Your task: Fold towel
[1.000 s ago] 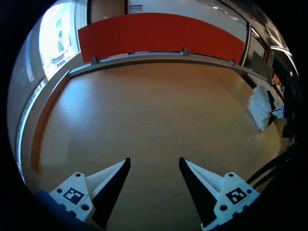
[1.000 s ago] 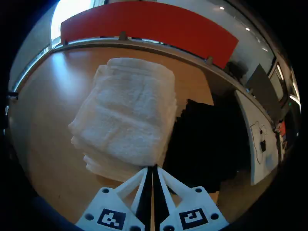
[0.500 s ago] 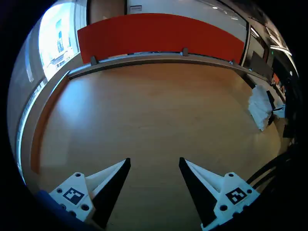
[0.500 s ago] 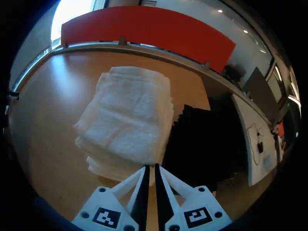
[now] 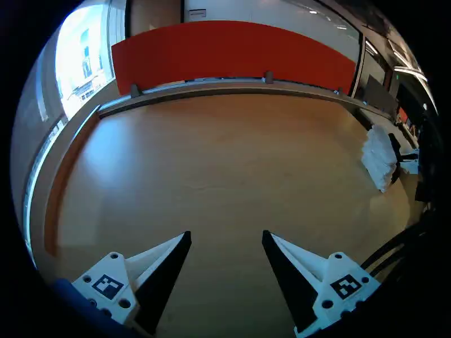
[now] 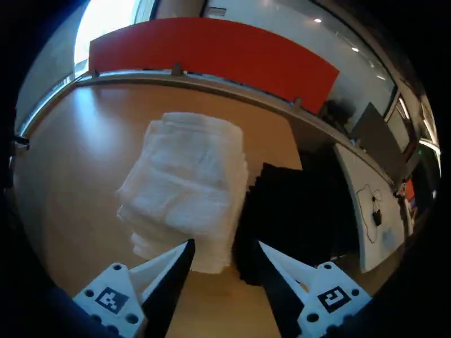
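A stack of folded white towels (image 6: 186, 188) lies on the wooden table (image 6: 73, 169) in the right gripper view. My right gripper (image 6: 224, 256) hovers just in front of the stack's near edge, open, with nothing between its fingers. In the left gripper view the same white stack (image 5: 379, 156) shows small at the far right of the table (image 5: 225, 158). My left gripper (image 5: 225, 242) stands open over bare wood, far from the towels.
A pile of dark folded cloth (image 6: 293, 219) lies right beside the white stack. A red partition (image 5: 237, 53) runs along the table's far edge behind a metal rail. A grey desk with cables (image 6: 372, 219) stands to the right. Black cables (image 5: 394, 248) trail by the left gripper.
My right gripper went from shut to open and drew back from the white stack, which now looks smaller. The left gripper has hardly moved.
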